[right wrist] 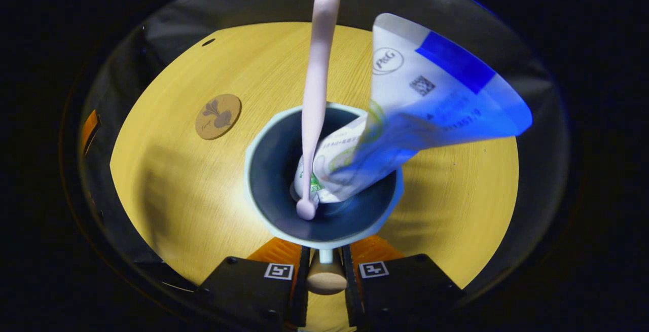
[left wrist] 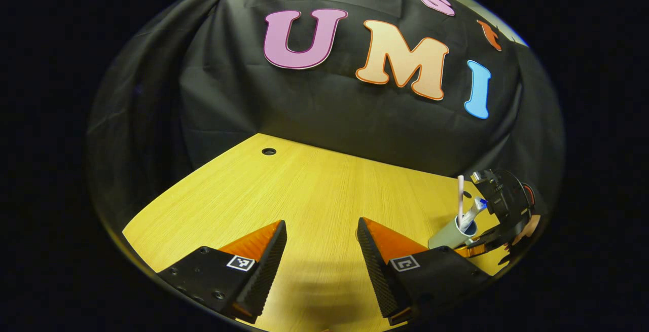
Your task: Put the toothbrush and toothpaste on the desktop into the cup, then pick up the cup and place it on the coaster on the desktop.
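Bright overhead light, soft shadows, fisheye-warped edges

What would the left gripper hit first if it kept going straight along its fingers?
Probably nothing close: the left gripper is open over bare desktop, and the black cloth wall lies beyond. The cup sits off to the side. Depth unclear.

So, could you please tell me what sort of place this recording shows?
Probably a staged recording booth, not a bathroom: black cloth wall, bare yellow wooden desktop, and a grey-blue cup with pink toothbrush and white-blue toothpaste tube.

Right tool (right wrist: 324, 271) clamping cup (right wrist: 263, 170) handle, toothbrush (right wrist: 317, 83), toothpaste (right wrist: 431, 104) inside
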Motion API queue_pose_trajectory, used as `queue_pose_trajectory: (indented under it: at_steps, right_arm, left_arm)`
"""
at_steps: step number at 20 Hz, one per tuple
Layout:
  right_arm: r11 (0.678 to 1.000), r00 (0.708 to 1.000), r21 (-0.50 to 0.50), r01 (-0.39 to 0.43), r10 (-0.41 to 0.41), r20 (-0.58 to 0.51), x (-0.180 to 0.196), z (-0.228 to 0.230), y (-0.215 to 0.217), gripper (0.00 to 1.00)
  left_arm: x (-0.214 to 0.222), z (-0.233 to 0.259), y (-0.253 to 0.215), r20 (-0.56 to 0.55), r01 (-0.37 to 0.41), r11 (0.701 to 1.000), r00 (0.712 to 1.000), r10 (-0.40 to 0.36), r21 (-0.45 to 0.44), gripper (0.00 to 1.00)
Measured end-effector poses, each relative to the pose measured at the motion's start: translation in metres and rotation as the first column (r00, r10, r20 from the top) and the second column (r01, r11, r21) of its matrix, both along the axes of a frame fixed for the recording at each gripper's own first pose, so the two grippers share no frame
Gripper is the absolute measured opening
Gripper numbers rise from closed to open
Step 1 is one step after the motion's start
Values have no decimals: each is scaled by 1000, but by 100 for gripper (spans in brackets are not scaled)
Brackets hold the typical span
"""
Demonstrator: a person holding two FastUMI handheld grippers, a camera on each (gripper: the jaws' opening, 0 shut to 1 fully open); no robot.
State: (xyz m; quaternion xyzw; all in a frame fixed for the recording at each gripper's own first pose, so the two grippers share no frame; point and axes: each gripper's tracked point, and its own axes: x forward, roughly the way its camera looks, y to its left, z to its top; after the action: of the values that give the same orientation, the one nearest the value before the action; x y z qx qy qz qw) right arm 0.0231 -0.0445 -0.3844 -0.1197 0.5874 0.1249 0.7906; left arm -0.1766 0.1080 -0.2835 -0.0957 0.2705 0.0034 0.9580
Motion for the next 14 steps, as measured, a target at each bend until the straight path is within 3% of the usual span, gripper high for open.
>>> queue_pose_trajectory:
  at_steps: [8, 9, 11, 14]
  right_arm:
    - [998, 999, 38, -47, 46, 29, 4, -3, 1, 33]
    - [998, 998, 41, -52, 51, 34, 5, -4, 1, 29]
    - [996, 997, 54, -67, 65, 38, 5, -4, 2, 33]
    - [994, 995, 70, -90, 87, 40, 6, -4, 3, 29]
  left_arm:
    - [-12, -1, 22, -8, -22, 1000, 1000, 21, -9, 81]
    - [-13, 0, 27, -9, -26, 1000, 1000, 26, -8, 81]
    - [-16, -1, 39, -13, -39, 999, 999, 39, -10, 81]
    - [-20, -2, 58, -14, -62, 998, 998, 62, -8, 81]
